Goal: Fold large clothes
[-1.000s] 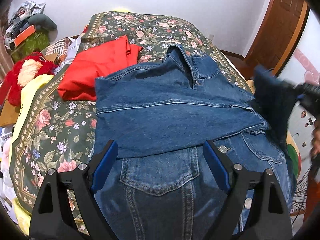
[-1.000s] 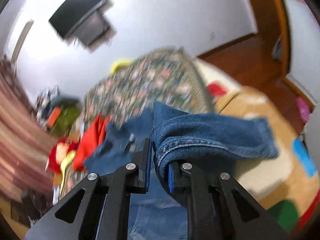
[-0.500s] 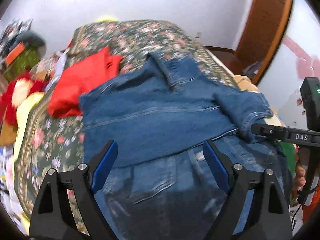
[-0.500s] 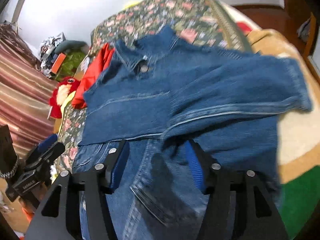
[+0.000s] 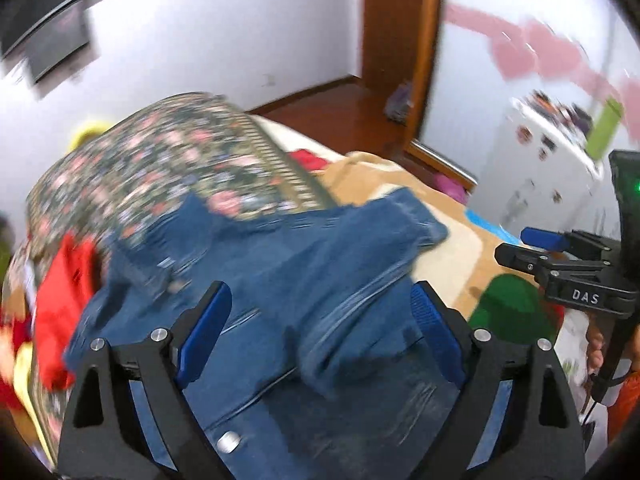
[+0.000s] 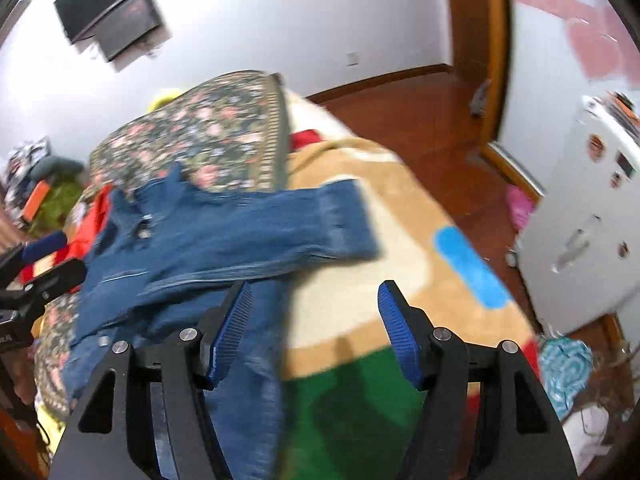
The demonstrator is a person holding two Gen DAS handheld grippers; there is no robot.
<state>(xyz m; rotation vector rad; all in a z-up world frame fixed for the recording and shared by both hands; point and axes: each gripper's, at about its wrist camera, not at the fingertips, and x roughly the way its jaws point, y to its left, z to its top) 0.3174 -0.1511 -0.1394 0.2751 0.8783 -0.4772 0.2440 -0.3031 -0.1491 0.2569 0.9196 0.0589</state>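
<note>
Jaws of both the left gripper point(image 5: 320, 336) and the right gripper point(image 6: 314, 330) stand spread wide and grasp nothing, hovering over the denim jacket point(image 5: 280, 280), which lies on the bed point(image 6: 400, 280) with one sleeve point(image 6: 320, 220) folded across it, beside red cloth point(image 5: 60, 300).

Both pairs of fingers are spread wide with nothing between them. Bare tan blanket point(image 6: 404, 216) lies ahead of the right fingers point(image 6: 394, 328); the blue denim jacket point(image 5: 280, 280) fills the space ahead of the left fingers point(image 5: 204, 332).

Black tongs point(image 5: 320, 332), ribbed blue pads point(image 6: 394, 324)
</note>
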